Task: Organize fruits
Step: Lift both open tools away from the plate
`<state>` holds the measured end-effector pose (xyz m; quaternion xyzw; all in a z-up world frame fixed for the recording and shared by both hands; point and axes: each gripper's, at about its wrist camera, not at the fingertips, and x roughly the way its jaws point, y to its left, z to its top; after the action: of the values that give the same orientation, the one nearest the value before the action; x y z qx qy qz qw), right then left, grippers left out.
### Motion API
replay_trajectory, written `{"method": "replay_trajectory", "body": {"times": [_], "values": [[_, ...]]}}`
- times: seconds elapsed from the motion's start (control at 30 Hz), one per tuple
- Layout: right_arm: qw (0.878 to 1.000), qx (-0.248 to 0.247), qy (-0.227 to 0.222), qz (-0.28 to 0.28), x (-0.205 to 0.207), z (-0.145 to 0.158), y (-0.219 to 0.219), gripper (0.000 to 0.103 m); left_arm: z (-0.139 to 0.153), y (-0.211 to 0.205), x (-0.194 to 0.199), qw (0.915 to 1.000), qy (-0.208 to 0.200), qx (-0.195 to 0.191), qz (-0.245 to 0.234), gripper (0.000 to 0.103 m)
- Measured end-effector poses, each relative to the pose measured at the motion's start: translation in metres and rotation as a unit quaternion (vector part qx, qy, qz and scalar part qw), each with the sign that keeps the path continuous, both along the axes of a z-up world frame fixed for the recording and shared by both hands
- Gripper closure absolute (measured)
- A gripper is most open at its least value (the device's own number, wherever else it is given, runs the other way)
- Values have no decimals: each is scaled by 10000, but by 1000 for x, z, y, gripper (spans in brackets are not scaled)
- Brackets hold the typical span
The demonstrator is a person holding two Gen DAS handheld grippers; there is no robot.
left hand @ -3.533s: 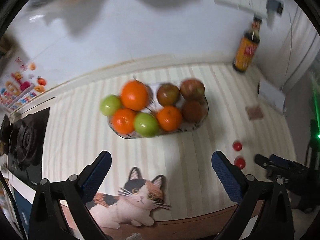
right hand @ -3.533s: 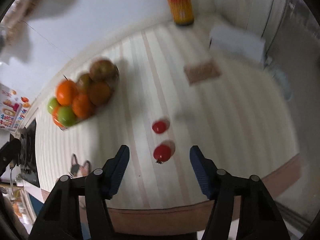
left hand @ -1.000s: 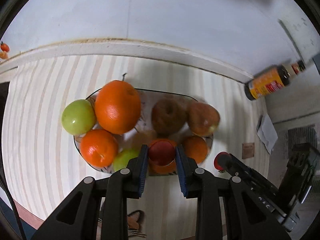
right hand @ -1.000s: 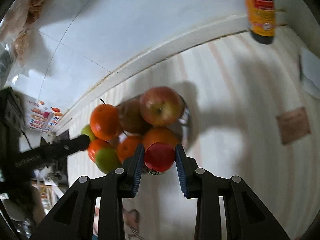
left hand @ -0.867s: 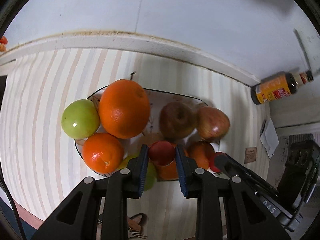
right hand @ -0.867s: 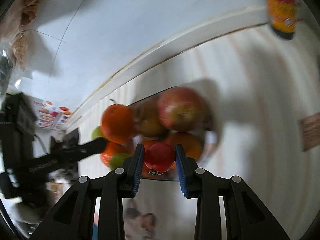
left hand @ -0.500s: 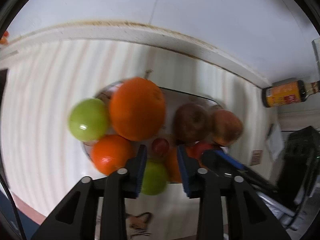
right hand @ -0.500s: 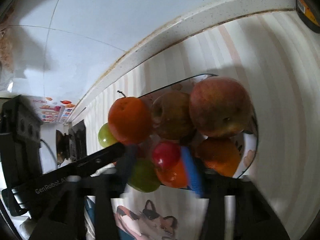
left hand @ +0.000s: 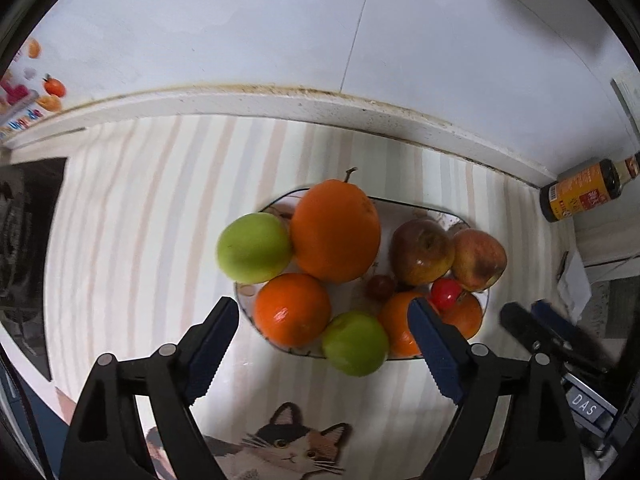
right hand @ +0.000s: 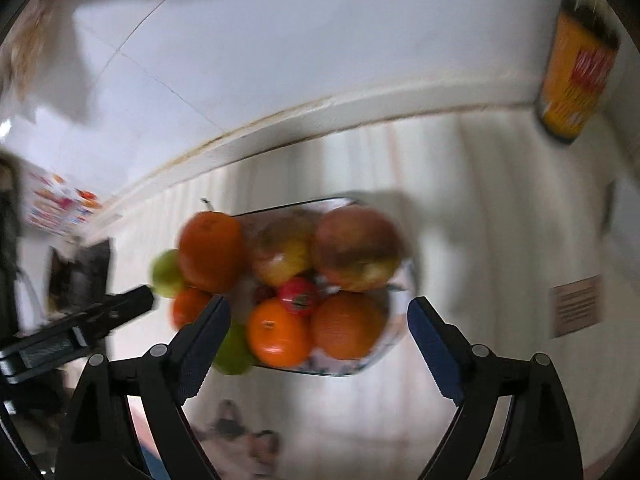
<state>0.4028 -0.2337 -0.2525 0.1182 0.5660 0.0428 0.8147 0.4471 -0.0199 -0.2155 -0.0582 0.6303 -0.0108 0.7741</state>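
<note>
A glass fruit plate [left hand: 420, 210] on the striped counter holds oranges, green apples [left hand: 253, 248] and red apples [left hand: 478, 259]. Two small red tomatoes lie among them: one [left hand: 446, 294] on the front right orange, a darker one [left hand: 380, 286] in the middle. My left gripper [left hand: 324, 344] is open and empty, above the plate's front edge. In the blurred right wrist view my right gripper [right hand: 320, 332] is open and empty in front of the plate [right hand: 394, 344], with a tomato [right hand: 299, 295] resting between the fruits. The right gripper's tip also shows in the left wrist view [left hand: 532, 326].
A sauce bottle [left hand: 584, 196] stands at the back right against the wall, also in the right wrist view [right hand: 576, 80]. A cat picture [left hand: 280, 448] lies near the counter's front edge. A black stove [left hand: 24, 248] is at the left. A small brown card [right hand: 578, 306] lies right.
Both grippers opened and let go of their tomatoes, which now rest on the plate among the fruit. Both grippers have pulled back from the plate.
</note>
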Motion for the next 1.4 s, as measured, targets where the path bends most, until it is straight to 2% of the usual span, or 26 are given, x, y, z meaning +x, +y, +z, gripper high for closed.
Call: {"method": "replay_trajectory", "body": {"times": [0.1, 0.17, 0.37, 0.53, 0.67, 1.0, 1.17, 1.4], "values": [[9970, -734, -199, 173, -12, 13, 10, 7, 8, -3, -16, 9996, -176, 210, -43, 17], [9947, -954, -295, 250, -21, 21, 14, 7, 11, -5, -29, 9993, -248, 288, -68, 16], [9944, -925, -442, 257, -47, 46, 11, 6, 25, -7, -62, 9987, -373, 333, 11, 16], [9928, -927, -718, 242, -92, 80, 11, 6, 55, -3, -95, 9961, -806, 346, 115, 16], [9900, -968, -1010, 157, -134, 108, 11, 6, 94, 2, -134, 9895, -1341, 534, 78, 16], [9777, -1076, -1800, -49, -259, 188, 34, 6, 168, 20, -239, 9723, -2267, 495, -282, 16], [9698, -1126, -2157, -190, -320, 221, 51, 6, 192, 27, -286, 9645, -2574, 399, -429, 16], [9635, -1123, -2414, -289, -377, 245, 64, 3, 213, 26, -334, 9521, -2961, 509, -564, 16]]}}
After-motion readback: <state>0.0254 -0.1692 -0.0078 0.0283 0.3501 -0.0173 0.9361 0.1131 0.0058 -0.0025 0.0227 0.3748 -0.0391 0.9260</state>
